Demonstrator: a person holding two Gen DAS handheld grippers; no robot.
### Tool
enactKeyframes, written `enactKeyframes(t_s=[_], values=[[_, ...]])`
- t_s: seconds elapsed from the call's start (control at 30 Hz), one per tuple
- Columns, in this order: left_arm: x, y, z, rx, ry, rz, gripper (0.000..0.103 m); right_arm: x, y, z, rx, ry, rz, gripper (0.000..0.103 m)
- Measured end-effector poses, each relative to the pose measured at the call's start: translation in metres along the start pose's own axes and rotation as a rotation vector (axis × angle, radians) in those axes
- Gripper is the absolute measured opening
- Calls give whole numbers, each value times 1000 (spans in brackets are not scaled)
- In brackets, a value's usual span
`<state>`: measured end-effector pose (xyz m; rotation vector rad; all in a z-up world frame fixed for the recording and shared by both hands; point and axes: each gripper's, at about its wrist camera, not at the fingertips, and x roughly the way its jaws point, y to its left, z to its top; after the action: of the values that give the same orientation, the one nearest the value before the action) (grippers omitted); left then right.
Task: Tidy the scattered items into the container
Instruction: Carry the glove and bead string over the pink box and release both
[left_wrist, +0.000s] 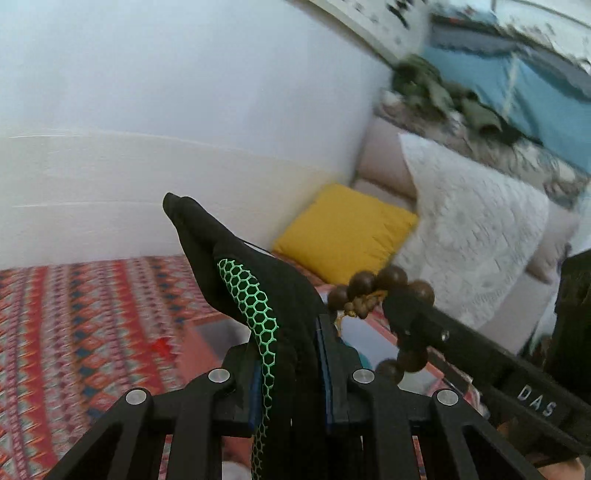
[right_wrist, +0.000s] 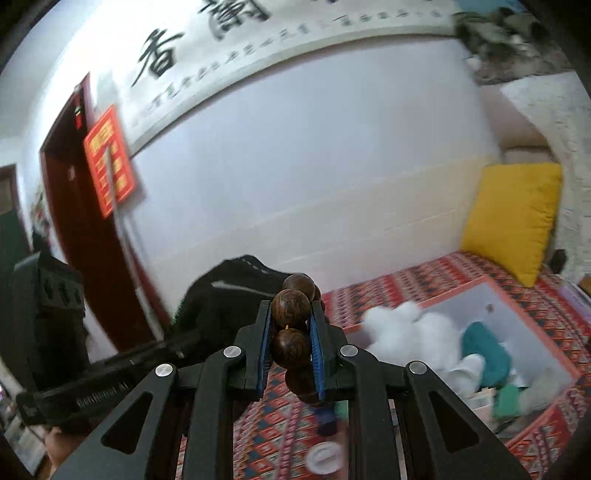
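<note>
Both claws loaded above the patterned red bedspread (right_wrist: 424, 280).

The left claw (left_wrist: 291, 354) pinches a black fabric glove with green honeycomb print (left_wrist: 251, 280); the right claw (right_wrist: 291, 332) clamps a brown wooden bead bracelet (right_wrist: 291, 310), with the open orange-rimmed white box (right_wrist: 517, 314) to its right and below.

The lower part of the black glove (left_wrist: 255, 280) is hidden between the pads of the left gripper (left_wrist: 291, 373) and runs off the bottom edge, and the far beads of the wooden bracelet (right_wrist: 291, 314) are hidden behind the fingers of the right gripper (right_wrist: 291, 354). The box (right_wrist: 524, 291) is cut off at its near corner by the gripper frame, and the white fluffy stuff (right_wrist: 406, 332) and teal cloth (right_wrist: 487, 350) inside it are too smeared to tell what they are. The heap (left_wrist: 439, 92) above the white cover is a blur, and the round white thing (right_wrist: 325, 458) on the patterned cloth is too blurred to name.
</note>
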<state>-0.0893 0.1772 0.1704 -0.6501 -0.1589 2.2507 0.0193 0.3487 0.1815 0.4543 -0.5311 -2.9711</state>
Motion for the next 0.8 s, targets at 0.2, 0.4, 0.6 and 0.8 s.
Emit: enactKeyframes(t_s=[0.2,0.4,0.6,0.8], values=[[65,-40,-4,44,86,-52,18,-13,-55,9,43,-27,-84,20],[134,-53,-34,50,225,-49,35,7,-96,3,98,18,-116,20],[151,-21,-72,-36,304,16,71,56,-124,-26,220,198,-131,57],[113,8,-58,-119,217,50,78,59,-105,-30,143,188,-173,74]])
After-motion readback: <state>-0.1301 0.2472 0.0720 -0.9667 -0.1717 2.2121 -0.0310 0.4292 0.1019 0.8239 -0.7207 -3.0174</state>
